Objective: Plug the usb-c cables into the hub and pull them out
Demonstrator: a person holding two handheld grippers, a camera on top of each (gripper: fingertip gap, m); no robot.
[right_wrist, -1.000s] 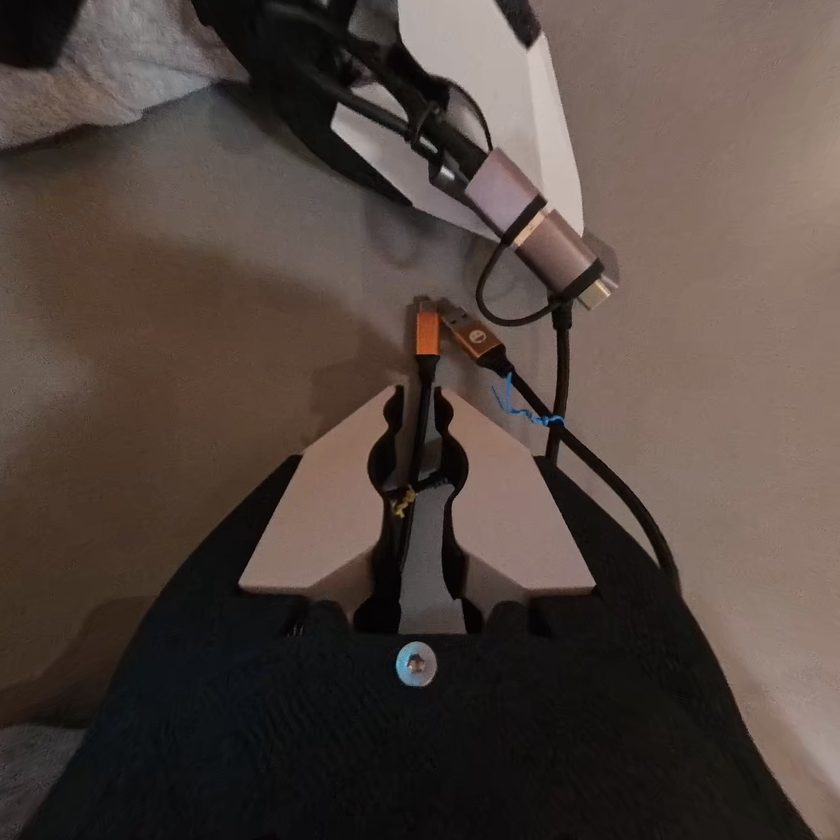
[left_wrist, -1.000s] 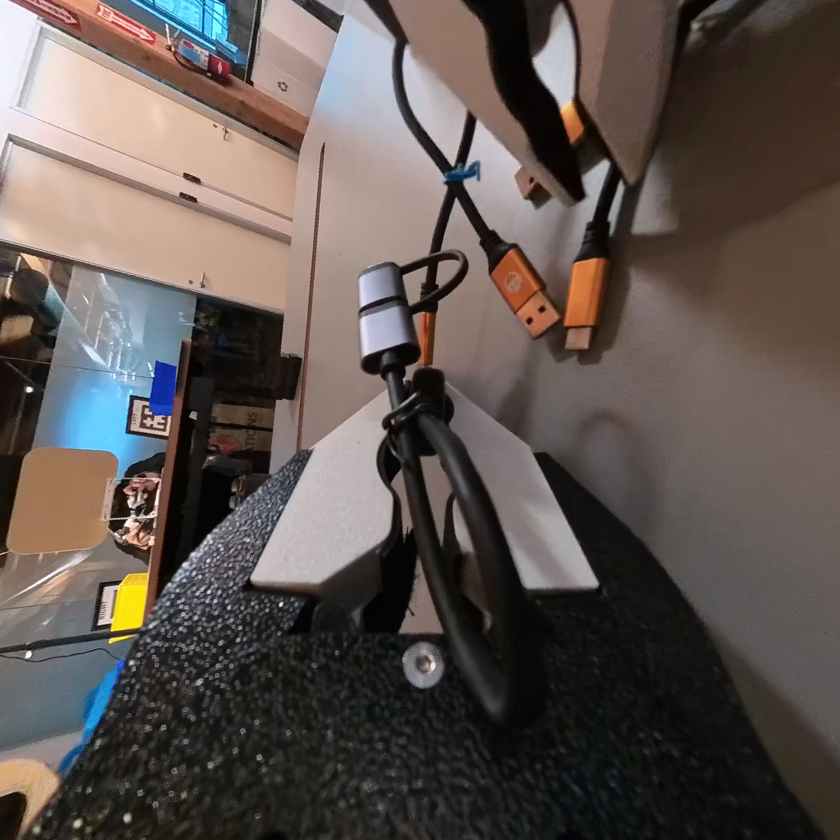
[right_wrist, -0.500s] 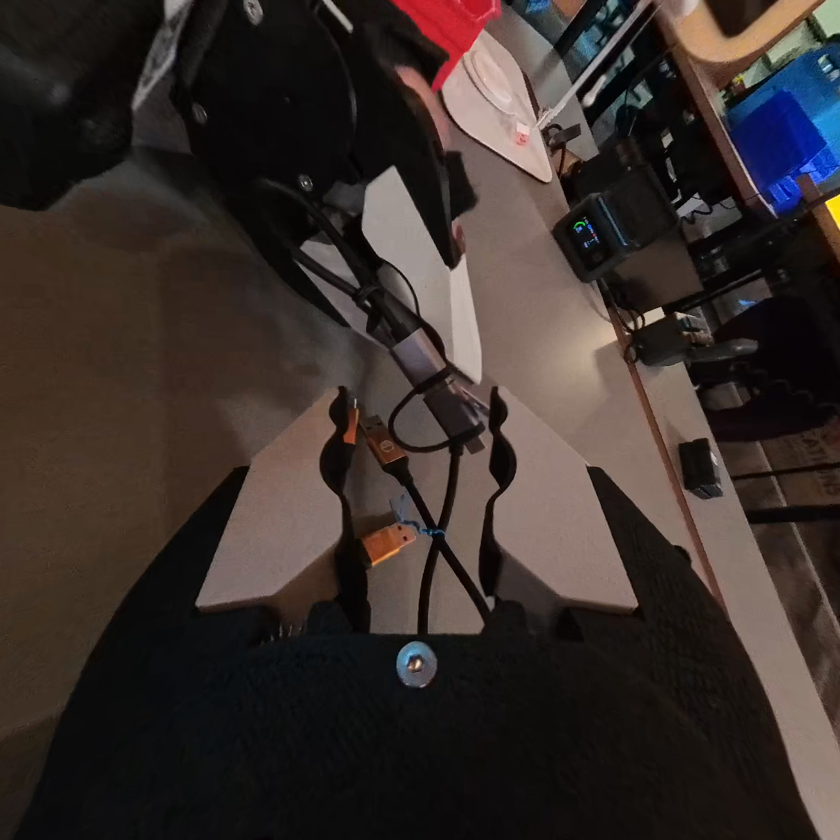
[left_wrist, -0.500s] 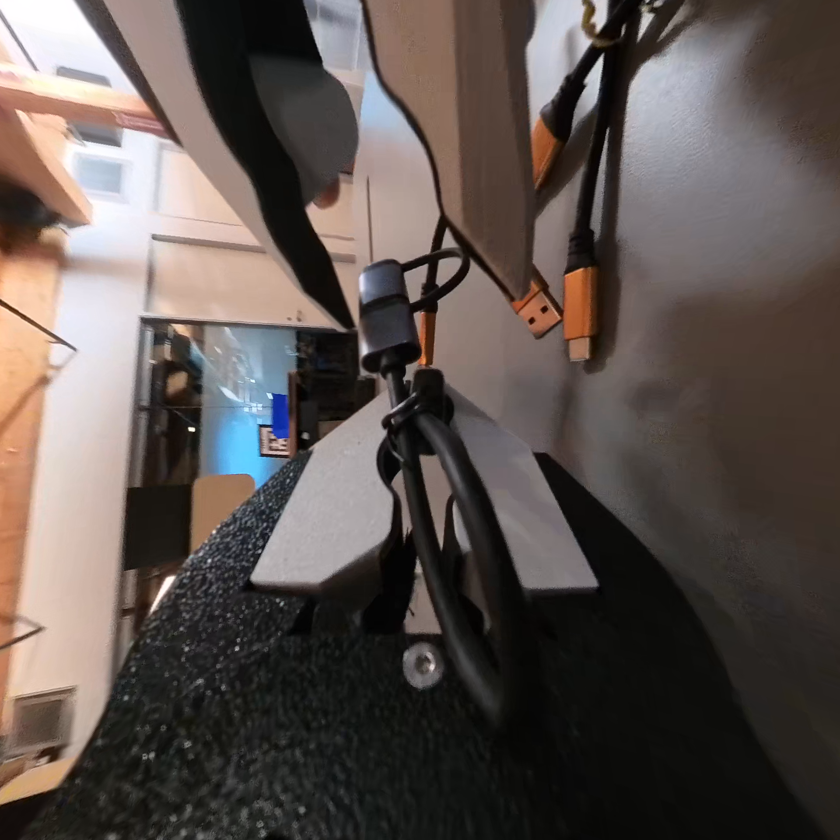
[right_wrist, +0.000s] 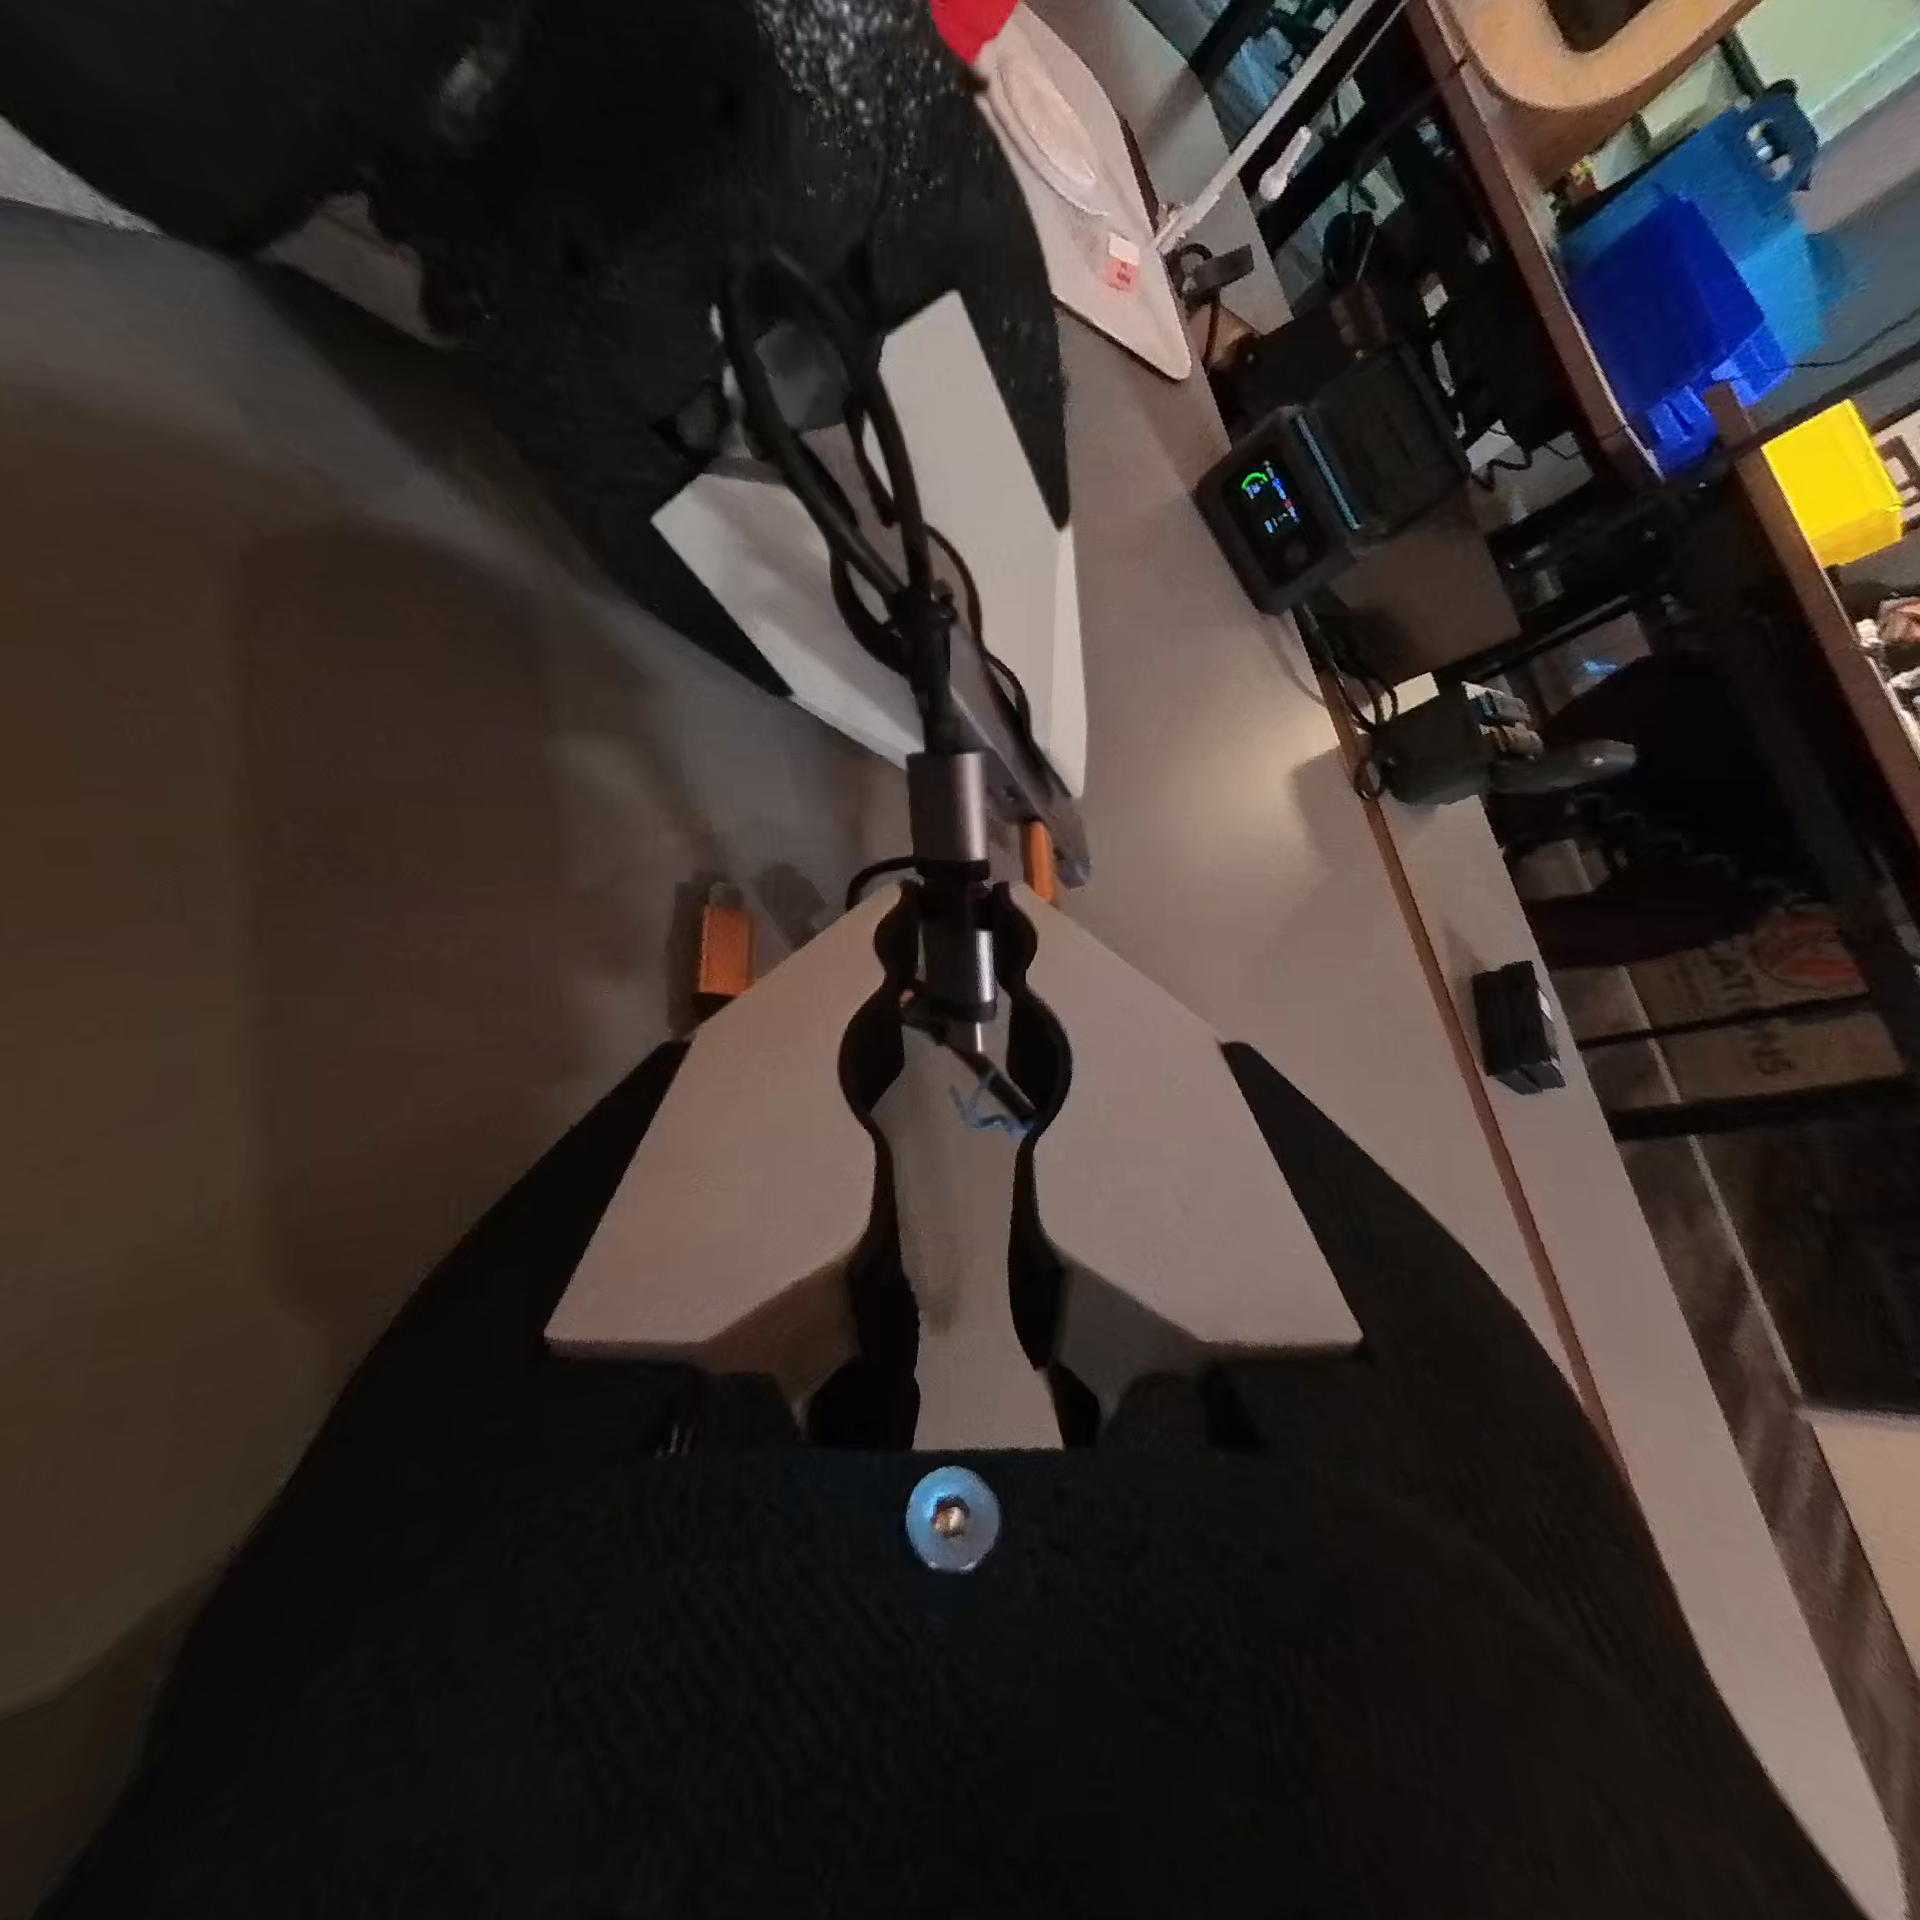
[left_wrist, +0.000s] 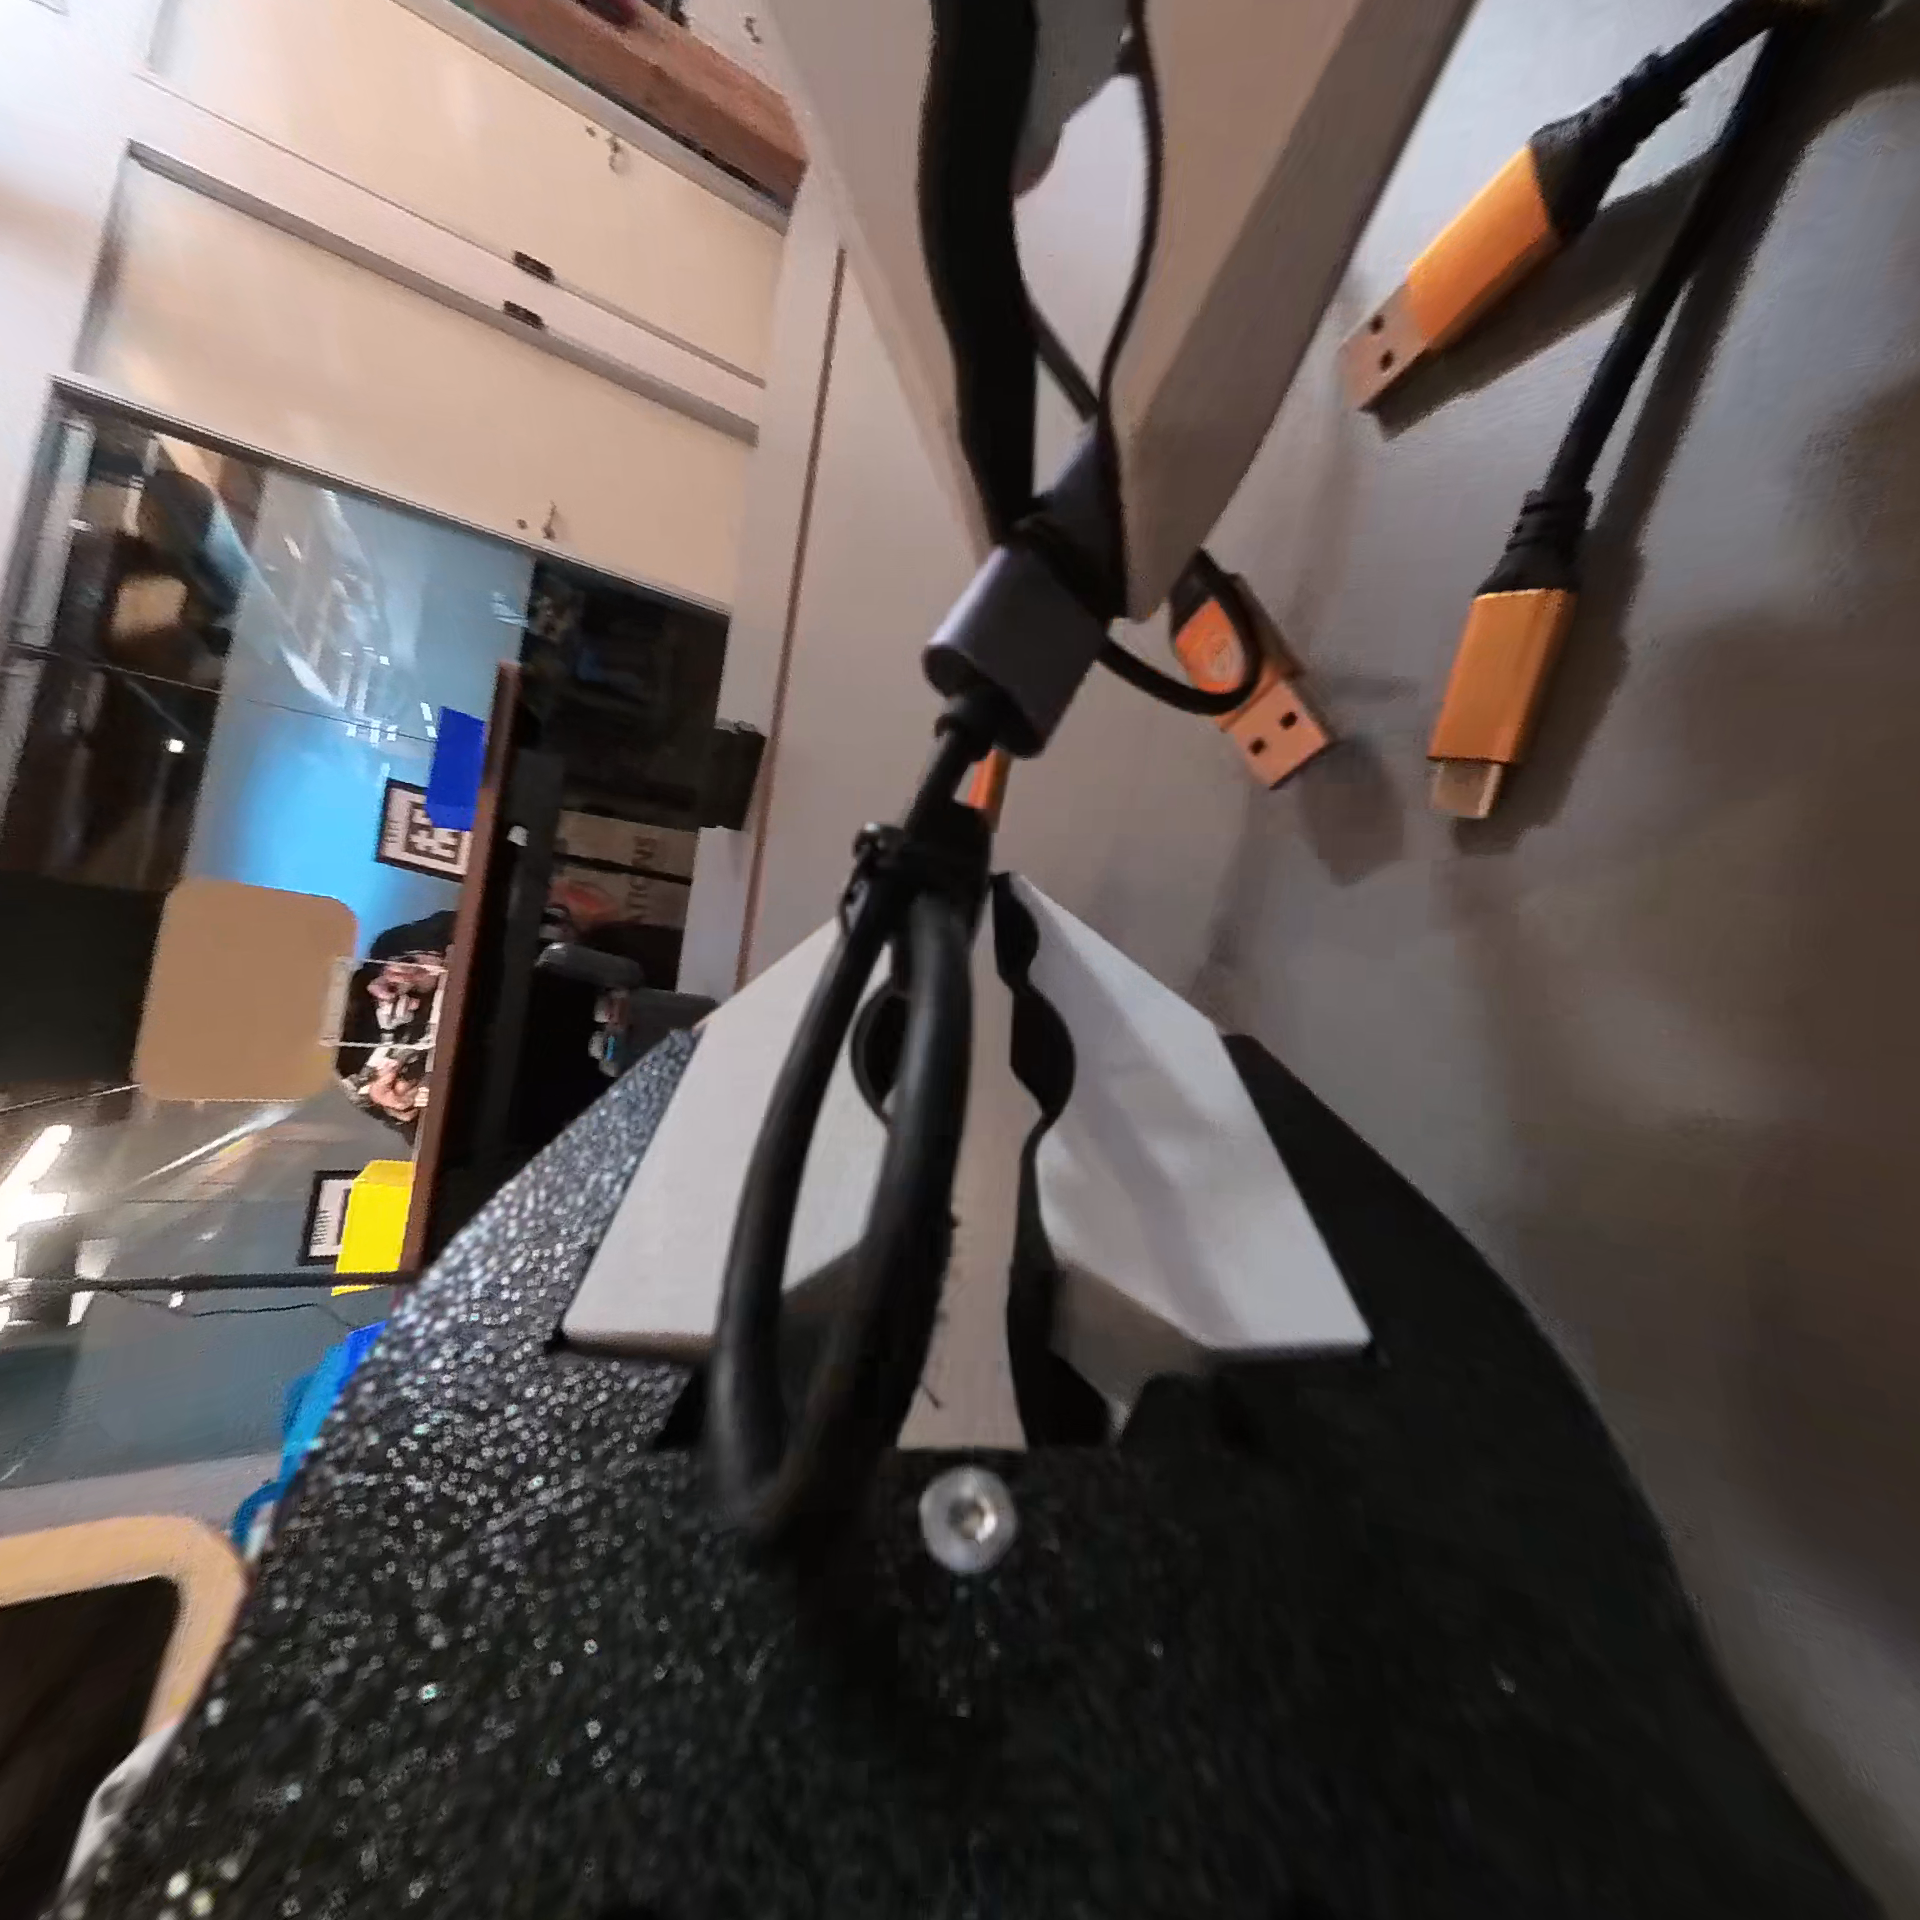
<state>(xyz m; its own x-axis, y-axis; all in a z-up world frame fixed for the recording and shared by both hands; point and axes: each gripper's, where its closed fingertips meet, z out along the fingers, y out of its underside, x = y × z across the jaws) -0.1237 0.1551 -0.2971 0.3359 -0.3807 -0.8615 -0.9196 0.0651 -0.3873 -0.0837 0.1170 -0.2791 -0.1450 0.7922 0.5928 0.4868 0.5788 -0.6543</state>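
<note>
My left gripper (left_wrist: 940, 904) is shut on a black cable (left_wrist: 914, 1039) just behind its grey metal plug (left_wrist: 1013, 649). The cable loops back over the gripper body. My right gripper (right_wrist: 956, 914) is shut on the grey end piece (right_wrist: 961, 966) of that same plug, facing the left gripper. The plug body (right_wrist: 948, 805) spans the space between the two grippers above the grey table (right_wrist: 1226, 790). Orange plugs (left_wrist: 1273, 717) (left_wrist: 1496, 675) of other cables lie loose on the table beside it. One orange plug (right_wrist: 724, 945) lies left of my right fingers.
A small device with a lit screen (right_wrist: 1288, 520) and a small black block (right_wrist: 1517, 1029) sit near the table's far edge. Blue (right_wrist: 1683, 281) and yellow (right_wrist: 1829, 478) bins stand on shelves beyond. A white plate (right_wrist: 1049, 114) lies farther along the table. Across from one pair of fingers to the other is roughly 6 cm.
My right gripper let go of the orange cable, opened wide, moved to the grey plug and shut on its end piece. My left gripper kept hold of the black cable and tilted.
</note>
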